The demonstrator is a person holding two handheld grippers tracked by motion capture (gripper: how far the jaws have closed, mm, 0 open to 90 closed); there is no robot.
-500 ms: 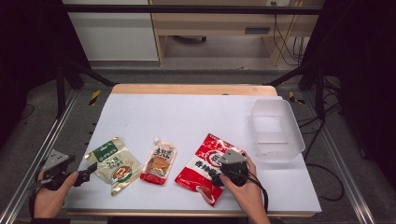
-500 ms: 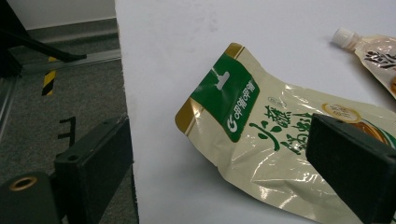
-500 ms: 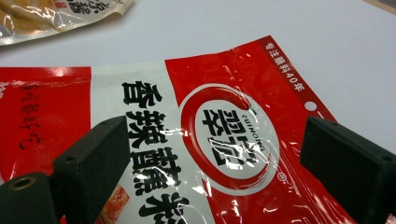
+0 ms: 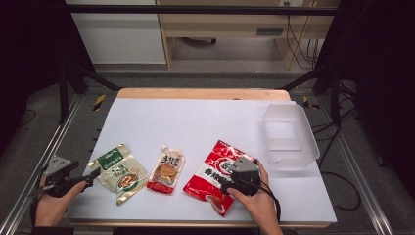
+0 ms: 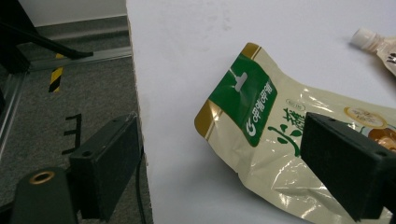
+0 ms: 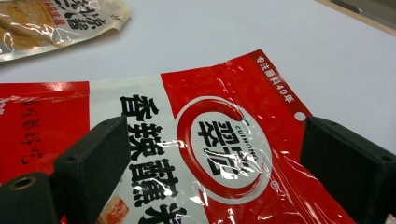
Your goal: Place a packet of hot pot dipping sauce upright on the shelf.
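The right gripper (image 4: 230,182), jaws wide and empty, hovers directly over the glossy red snack pouch (image 4: 215,174), which lies diagonally.

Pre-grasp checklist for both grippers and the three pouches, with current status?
1. Right gripper jaws open over the red pouch: ok.
2. Red pouch lying flat between the right jaws: ok; pad contact: cannot tell.
3. Left gripper jaws open at the green-topped pouch: ok.
4. Left jaws straddle the pouch: not ok; one jaw hangs off the table edge, the other sits over the pouch.
5. Clear bin upright and empty: ok.
6. Orange spout pouch apart from both neighbours: ok.
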